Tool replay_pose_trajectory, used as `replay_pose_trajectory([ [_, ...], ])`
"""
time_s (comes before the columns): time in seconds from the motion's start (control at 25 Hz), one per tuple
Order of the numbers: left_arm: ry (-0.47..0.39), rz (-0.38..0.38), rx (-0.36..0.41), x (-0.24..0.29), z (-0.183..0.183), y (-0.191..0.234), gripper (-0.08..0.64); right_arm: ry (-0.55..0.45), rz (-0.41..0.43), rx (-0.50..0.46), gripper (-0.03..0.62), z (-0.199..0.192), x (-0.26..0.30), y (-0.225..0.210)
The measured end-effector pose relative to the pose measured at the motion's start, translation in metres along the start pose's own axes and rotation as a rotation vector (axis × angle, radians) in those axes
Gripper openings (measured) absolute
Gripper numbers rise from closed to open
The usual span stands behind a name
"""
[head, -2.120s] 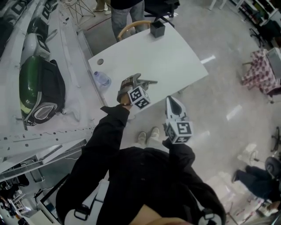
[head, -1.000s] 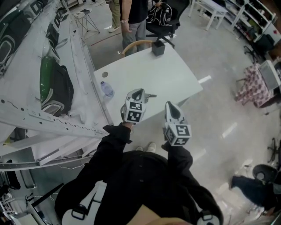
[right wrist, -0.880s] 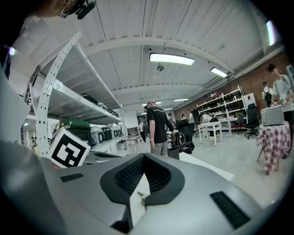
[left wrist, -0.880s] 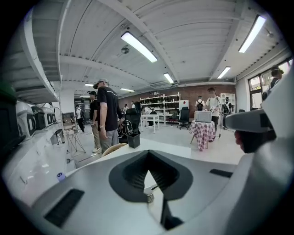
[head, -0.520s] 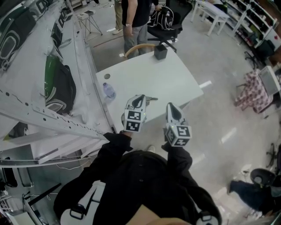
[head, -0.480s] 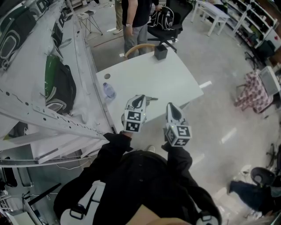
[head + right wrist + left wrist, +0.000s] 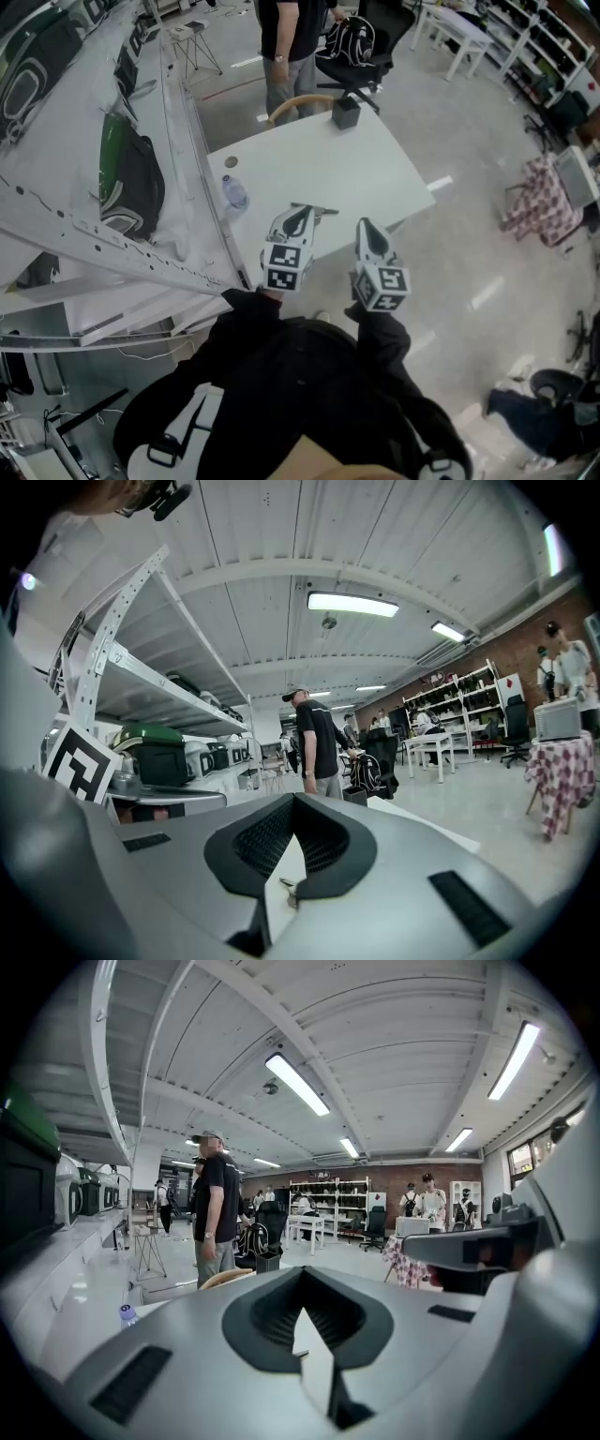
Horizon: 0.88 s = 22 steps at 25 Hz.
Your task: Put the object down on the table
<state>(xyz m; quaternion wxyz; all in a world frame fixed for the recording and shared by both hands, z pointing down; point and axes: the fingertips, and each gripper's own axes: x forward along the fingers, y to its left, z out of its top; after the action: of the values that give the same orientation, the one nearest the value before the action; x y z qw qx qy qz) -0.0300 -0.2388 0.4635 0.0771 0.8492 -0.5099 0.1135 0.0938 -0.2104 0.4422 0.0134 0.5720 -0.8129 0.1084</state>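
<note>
Left tongs have pulled back across the desk toward the body. Left sleeve is folded in, no longer stretched out. Metal tool lies free just past the tips, near the desk's front edge. Left marker cube has turned face-up.

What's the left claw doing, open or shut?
Shut. In the left gripper view the left claw has its jaws meeting at the tip, with nothing held between them.
</note>
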Motion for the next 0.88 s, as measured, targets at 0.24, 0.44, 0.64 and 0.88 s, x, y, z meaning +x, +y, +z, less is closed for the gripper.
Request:
replay_pose_trajectory([
  [0.24,-0.017,-0.007,-0.015,-0.01,-0.004,-0.008,0.002,-0.003,0.0,-0.014,0.002,0.001,-0.001,0.003],
  [0.44,-0.026,-0.005,-0.017,-0.013,-0.006,-0.009,0.002,-0.005,0.018,-0.011,0.002,0.0,-0.001,0.007],
  [0.64,-0.016,-0.015,-0.021,-0.015,-0.008,-0.01,0.002,-0.011,0.017,-0.011,0.002,0.002,-0.002,0.009],
  [0.88,-0.012,-0.026,-0.014,-0.016,-0.01,-0.013,0.002,0.003,0.003,-0.018,0.002,0.0,-0.003,0.007],
])
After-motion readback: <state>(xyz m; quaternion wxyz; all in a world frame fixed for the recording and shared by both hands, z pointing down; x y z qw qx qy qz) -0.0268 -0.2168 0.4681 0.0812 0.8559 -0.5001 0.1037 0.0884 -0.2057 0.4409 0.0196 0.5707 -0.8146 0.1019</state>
